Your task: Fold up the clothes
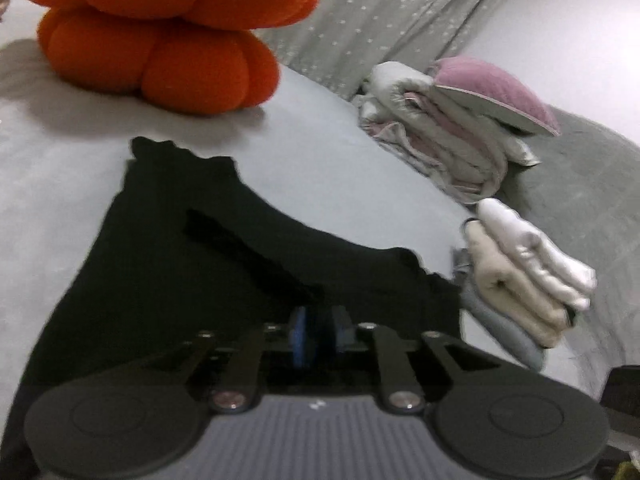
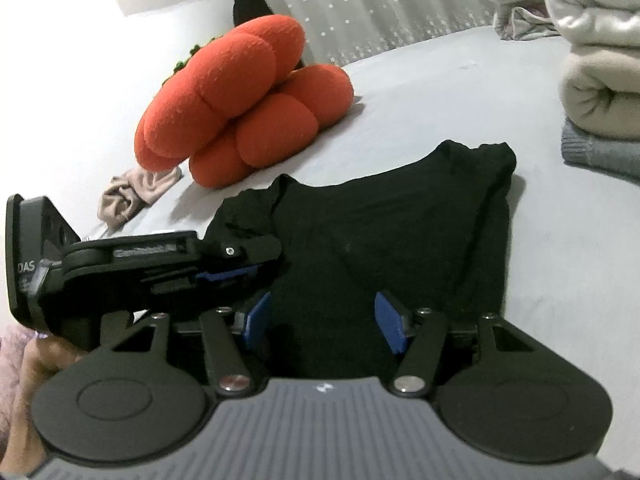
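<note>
The near hem of the black knit garment (image 2: 384, 232) is hidden under both tools, and the left wrist view is blurred. The garment lies flat on the pale grey bedsheet (image 2: 560, 240), near the orange knotted plush cushions (image 2: 240, 108). The left gripper (image 1: 316, 336) has its blue pads together, seemingly pinching black cloth. The right gripper (image 2: 324, 320) stands with jaws apart, the fabric between them.

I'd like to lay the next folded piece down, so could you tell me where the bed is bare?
Bare grey sheet lies between the orange knotted plush cushion and the stack of folded cream and grey clothes, beyond the black garment. It is crowded by the crumpled beige cloth near the left gripper.
</note>
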`<state>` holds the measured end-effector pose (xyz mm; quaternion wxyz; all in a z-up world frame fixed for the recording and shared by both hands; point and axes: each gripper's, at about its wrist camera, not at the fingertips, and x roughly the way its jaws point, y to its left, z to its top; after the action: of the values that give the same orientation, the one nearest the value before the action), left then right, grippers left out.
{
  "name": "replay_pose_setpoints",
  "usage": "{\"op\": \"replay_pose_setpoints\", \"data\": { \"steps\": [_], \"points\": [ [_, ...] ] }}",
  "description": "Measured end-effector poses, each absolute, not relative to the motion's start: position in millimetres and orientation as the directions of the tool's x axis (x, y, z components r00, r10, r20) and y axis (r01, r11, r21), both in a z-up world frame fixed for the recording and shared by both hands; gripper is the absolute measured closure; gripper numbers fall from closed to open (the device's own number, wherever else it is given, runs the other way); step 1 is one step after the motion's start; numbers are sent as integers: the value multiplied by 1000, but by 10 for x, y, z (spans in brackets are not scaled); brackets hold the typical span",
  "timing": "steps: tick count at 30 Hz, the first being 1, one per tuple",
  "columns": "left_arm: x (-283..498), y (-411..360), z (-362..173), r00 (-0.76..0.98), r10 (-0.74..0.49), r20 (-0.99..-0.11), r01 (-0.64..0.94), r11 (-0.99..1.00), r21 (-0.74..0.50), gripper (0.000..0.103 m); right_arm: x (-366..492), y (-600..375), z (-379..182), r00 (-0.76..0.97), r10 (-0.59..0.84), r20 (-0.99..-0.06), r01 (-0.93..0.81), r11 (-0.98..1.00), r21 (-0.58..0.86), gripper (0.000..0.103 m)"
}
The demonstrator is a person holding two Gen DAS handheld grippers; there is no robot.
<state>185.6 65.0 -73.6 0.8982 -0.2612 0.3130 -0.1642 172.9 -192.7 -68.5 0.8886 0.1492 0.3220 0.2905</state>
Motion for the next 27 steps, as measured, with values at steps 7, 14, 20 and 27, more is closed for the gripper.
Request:
{"op": "replay_pose_setpoints", "data": {
  "steps": [7,14,20,27],
  "points": [
    [1828,755,-580,738,-533,-413,213,765,-607,54,1779,-1861,-596,632,591,-501,-325,789,521,35],
    [1831,1173,-481,795,-492,-355,155,730,-665,47,1861,-1262,-249,655,548,-520,-379,834,402,29],
    [1830,1553,-478,837,-436,-331,89,705,-704,47,1966,-693,-256,668,498,-553,-431,865,257,28],
    [1858,1686,-556,842,-413,-345,38,685,-727,47,2017,-417,-492,686,430,-587,-455,883,116,28]
  ]
}}
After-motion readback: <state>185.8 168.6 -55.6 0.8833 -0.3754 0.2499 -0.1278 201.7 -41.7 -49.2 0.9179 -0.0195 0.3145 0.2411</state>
